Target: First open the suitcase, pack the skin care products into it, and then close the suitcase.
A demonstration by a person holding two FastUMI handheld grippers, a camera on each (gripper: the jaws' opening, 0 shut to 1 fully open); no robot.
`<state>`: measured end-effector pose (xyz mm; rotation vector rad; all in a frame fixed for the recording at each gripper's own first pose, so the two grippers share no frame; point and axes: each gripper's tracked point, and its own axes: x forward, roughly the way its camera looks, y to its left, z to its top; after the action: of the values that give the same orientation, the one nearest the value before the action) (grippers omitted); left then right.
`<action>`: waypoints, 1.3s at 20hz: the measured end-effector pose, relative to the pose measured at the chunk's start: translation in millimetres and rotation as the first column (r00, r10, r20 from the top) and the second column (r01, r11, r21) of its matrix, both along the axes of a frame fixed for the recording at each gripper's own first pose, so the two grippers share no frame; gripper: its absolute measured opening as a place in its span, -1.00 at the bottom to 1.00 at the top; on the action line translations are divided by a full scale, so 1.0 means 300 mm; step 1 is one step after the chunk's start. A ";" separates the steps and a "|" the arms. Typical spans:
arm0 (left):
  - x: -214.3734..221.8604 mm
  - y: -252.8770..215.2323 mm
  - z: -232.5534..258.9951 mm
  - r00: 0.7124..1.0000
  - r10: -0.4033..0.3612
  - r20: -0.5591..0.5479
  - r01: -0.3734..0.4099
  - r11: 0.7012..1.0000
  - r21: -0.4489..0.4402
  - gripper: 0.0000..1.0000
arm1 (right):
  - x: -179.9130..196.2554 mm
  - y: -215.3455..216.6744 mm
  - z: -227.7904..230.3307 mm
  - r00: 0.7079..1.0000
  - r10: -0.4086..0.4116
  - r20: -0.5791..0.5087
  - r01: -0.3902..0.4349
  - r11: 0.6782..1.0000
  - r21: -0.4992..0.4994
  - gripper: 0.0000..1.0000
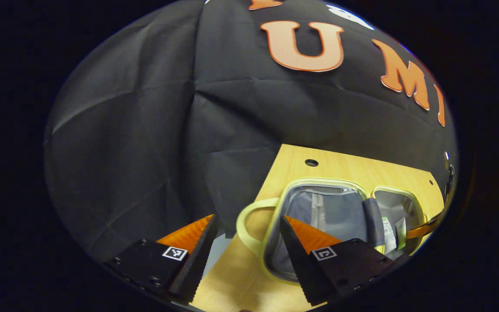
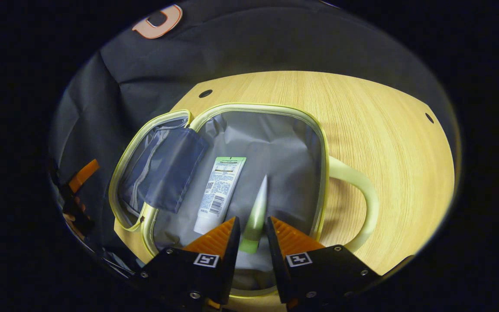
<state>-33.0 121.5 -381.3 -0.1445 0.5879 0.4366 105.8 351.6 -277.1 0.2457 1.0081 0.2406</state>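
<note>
The suitcase [image 2: 319,143] lies open on the table, pale yellow-green with a grey lining and a loop handle [image 2: 364,190]. A white tube [image 2: 220,188] lies flat in its right half. My right gripper [image 2: 251,222] is shut on a green tube [image 2: 258,206], holding it by the cap end just above that lining. The left half carries a blue-grey pocket flap [image 2: 169,171]. In the left gripper view, my left gripper [image 1: 248,216] stands open over the table's left edge, its fingers either side of the suitcase's [image 1: 319,182] other handle [image 1: 247,225] without touching it.
The wooden table [image 2: 383,130] has free surface to the right of the suitcase and small holes [image 2: 205,93] near its corners. Its left edge [image 1: 271,177] drops off beside my left gripper. The other gripper, with a hand [image 2: 76,203], shows beyond the lid.
</note>
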 end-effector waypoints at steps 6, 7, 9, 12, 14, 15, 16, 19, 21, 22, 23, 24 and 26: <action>0.060 0.069 -0.130 0.999 0.045 -0.020 -0.048 0.984 -0.172 0.81 | -0.041 -0.039 0.080 0.996 0.040 0.075 -0.038 0.999 -0.020 0.35; 0.078 0.071 -0.168 0.998 0.047 -0.031 -0.052 0.983 -0.179 0.84 | -0.054 -0.055 0.096 0.994 0.050 0.094 -0.046 0.998 -0.034 0.32; 0.089 0.081 -0.205 0.997 0.043 -0.063 -0.054 0.980 -0.194 0.85 | -0.066 -0.097 0.135 0.989 0.056 0.138 -0.047 0.997 -0.065 0.60; 0.118 0.105 -0.284 0.992 0.062 -0.112 -0.085 0.973 -0.215 0.86 | -0.075 -0.195 0.187 0.979 0.037 0.202 -0.010 0.991 -0.133 0.69; 0.140 0.105 -0.323 0.989 0.046 -0.141 -0.077 0.971 -0.225 0.85 | -0.083 -0.249 0.218 0.972 0.013 0.234 0.022 0.989 -0.146 0.71; 0.150 0.126 -0.331 0.988 0.046 -0.148 -0.077 0.974 -0.213 0.84 | -0.097 -0.267 0.225 0.972 -0.001 0.233 0.035 0.989 -0.142 0.71; 0.155 0.143 -0.337 0.987 0.039 -0.159 -0.073 0.974 -0.215 0.66 | -0.109 -0.291 0.230 0.972 -0.014 0.233 0.048 0.989 -0.143 0.71; 0.173 0.129 -0.372 0.985 0.013 -0.175 -0.063 0.958 -0.281 0.49 | -0.135 -0.360 0.249 0.968 -0.031 0.247 0.070 0.986 -0.154 0.71; 0.157 0.094 -0.414 0.975 0.012 -0.221 -0.081 0.949 -0.306 -0.25 | -0.145 -0.401 0.273 0.963 -0.037 0.267 0.079 0.986 -0.149 0.71; 0.166 0.095 -0.387 0.977 0.003 -0.212 -0.067 0.953 -0.296 -0.63 | -0.150 -0.425 0.285 0.960 -0.039 0.277 0.082 0.986 -0.147 0.71; 0.177 0.097 -0.393 0.981 0.014 -0.195 -0.071 0.955 -0.288 -0.63 | -0.156 -0.463 0.295 0.956 -0.045 0.289 0.094 0.983 -0.159 0.71; 0.178 0.085 -0.355 0.983 0.003 -0.184 -0.054 0.960 -0.276 -0.77 | -0.156 -0.499 0.313 0.949 -0.053 0.312 0.110 0.980 -0.166 0.72; 0.167 0.089 -0.283 0.987 0.004 -0.162 -0.042 0.971 -0.234 -0.78 | -0.158 -0.561 0.345 0.933 -0.074 0.353 0.144 0.974 -0.176 0.72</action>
<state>17.2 148.1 -466.3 -0.3474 0.7971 0.4017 58.3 183.2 -173.7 0.0720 0.6606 0.0747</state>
